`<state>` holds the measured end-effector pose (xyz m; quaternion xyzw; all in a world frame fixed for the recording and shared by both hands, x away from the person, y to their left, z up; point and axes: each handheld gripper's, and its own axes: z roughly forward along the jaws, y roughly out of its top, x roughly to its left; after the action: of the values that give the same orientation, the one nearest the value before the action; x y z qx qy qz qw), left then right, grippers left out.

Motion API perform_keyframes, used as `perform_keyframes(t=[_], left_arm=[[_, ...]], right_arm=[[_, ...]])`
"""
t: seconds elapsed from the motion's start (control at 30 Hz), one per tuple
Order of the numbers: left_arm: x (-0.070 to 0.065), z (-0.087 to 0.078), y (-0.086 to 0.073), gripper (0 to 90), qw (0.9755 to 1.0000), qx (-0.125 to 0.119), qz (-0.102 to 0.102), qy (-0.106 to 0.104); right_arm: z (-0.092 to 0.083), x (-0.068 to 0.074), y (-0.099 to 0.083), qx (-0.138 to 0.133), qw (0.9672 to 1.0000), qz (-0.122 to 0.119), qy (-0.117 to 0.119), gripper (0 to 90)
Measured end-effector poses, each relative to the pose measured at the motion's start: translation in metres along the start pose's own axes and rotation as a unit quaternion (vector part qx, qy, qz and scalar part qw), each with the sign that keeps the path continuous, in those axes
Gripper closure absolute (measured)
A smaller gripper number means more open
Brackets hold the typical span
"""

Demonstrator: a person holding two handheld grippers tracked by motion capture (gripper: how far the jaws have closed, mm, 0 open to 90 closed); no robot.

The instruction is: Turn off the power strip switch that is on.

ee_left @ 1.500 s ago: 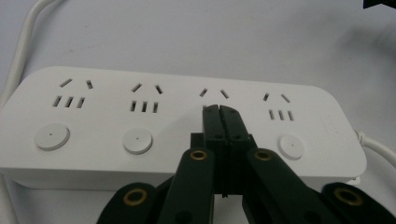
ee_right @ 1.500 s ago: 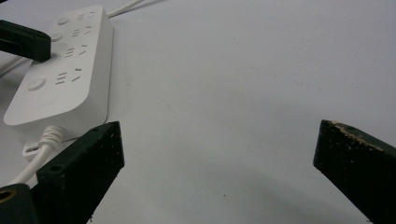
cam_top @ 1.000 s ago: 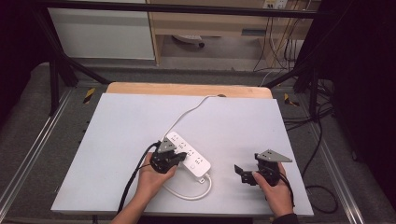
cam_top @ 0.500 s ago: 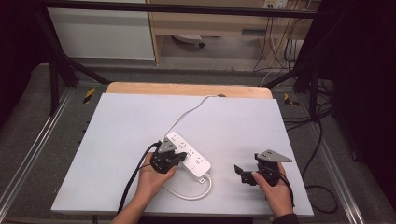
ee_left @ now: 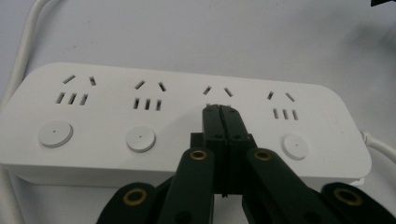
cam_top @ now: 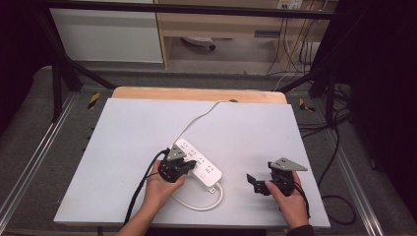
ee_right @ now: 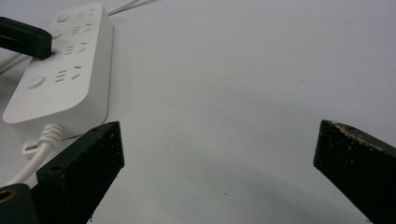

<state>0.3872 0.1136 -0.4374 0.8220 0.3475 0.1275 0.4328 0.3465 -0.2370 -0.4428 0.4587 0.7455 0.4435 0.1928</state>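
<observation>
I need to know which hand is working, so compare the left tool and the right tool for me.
The left tool has its jaws shut together, while the right tool holds its jaws wide apart. The left tool's tips rest on top of the white power strip, by its third button; the right tool sits apart from the strip, over bare table, with nothing between its jaws. Both are black, hand-held and trail a cable.
</observation>
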Motion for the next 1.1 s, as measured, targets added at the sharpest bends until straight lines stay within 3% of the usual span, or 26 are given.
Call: perform_keyframes(t=[0.73, 1.1], left_arm=[[-0.0019, -0.0002, -0.0001, 90.0, 1.0000, -0.002, 0.006, 0.005], [-0.0002, -0.0002, -0.0021, 90.0, 0.9999, -0.010, -0.005, 0.001]], right_arm=[[0.0009, -0.0006, -0.0001, 0.002, 1.0000, -0.002, 0.000, 2.5], [0.0009, -0.0006, 0.0001, 0.002, 1.0000, -0.004, -0.001, 2.5]])
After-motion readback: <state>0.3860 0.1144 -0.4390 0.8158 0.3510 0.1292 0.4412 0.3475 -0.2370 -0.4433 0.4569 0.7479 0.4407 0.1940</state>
